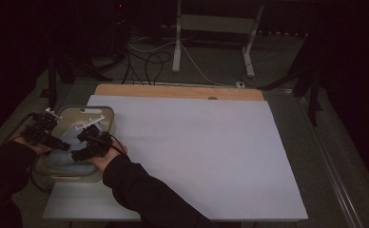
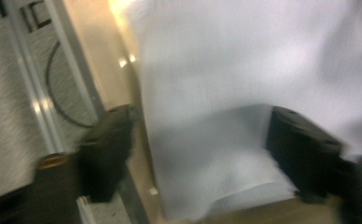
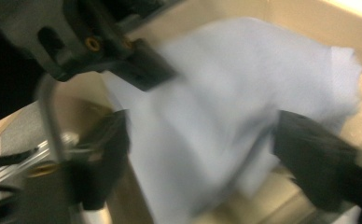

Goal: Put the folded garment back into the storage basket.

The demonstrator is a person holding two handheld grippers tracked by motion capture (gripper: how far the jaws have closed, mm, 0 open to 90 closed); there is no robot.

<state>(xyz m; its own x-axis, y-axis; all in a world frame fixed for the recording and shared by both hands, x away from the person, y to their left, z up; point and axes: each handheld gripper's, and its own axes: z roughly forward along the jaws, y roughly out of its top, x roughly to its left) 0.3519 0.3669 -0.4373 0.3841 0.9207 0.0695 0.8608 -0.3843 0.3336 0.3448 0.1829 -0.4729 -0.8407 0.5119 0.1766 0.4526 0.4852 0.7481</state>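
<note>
**Both claws let go over the basin**

We have the pale blue cloth (image 1: 71, 154) lying in the beige basin (image 1: 107, 113) at the near left corner of the worktop (image 1: 197, 152), and that is where it needs to be: the basin's walls keep the soft bundle together, off the white sheet that covers the worktop.

Our left claw (image 1: 54, 115) hangs over the basin's left side, its jaws standing apart; in the left gripper view the cloth (image 2: 207, 163) lies between and below them, and no pad appears to press on it. Our right claw (image 1: 91, 124) sits over the middle of the basin, jaws likewise spread wide, with the cloth (image 3: 244, 102) bunched under it and the left claw's body (image 3: 100, 42) close by at the top of that view. Both gripper views are blurred, so the finer folds we cannot make out.

We judge that the two claws are side by side because a limp cloth needs two holds to be lowered evenly. With both open, the cloth seems set down, resting on its own weight.
</note>
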